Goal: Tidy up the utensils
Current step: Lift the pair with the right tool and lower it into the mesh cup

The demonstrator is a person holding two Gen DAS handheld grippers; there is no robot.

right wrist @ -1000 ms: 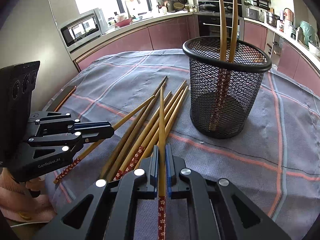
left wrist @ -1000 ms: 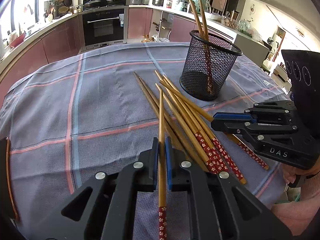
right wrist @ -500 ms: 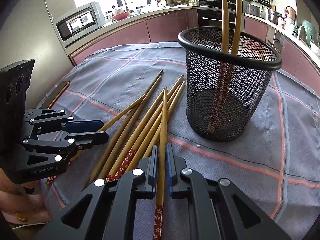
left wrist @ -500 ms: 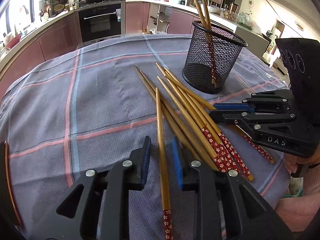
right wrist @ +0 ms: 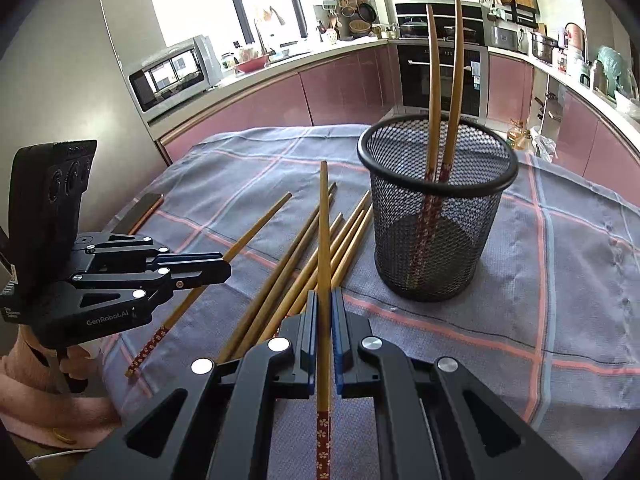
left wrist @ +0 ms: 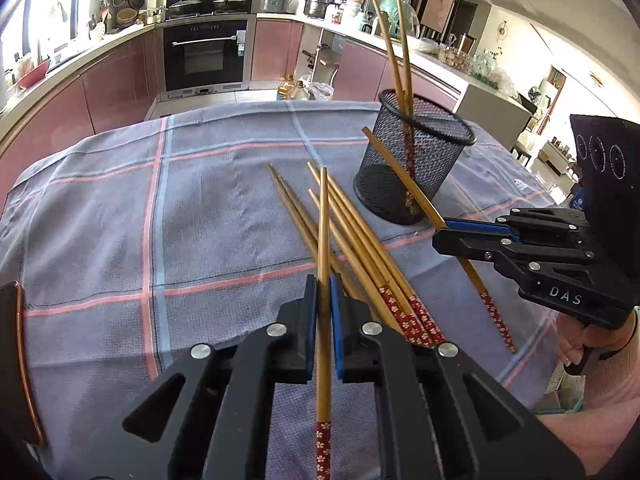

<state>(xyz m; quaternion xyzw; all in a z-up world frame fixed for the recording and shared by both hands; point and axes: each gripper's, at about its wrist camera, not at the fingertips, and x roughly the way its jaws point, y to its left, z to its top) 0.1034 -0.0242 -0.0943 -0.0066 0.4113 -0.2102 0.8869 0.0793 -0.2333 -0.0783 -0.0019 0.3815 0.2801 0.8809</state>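
Showing bamboo shafts, the chopsticks (left wrist: pixel 352 248) end in red floral handles.

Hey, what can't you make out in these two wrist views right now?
- Left wrist view: butt end of the chopstick in the left gripper, cut off by the bottom edge.
- Right wrist view: same for the right gripper and its chopstick.
- Both views: number of loose chopsticks; they overlap and run under the grippers.
- Holder bottom: mesh obscures it.
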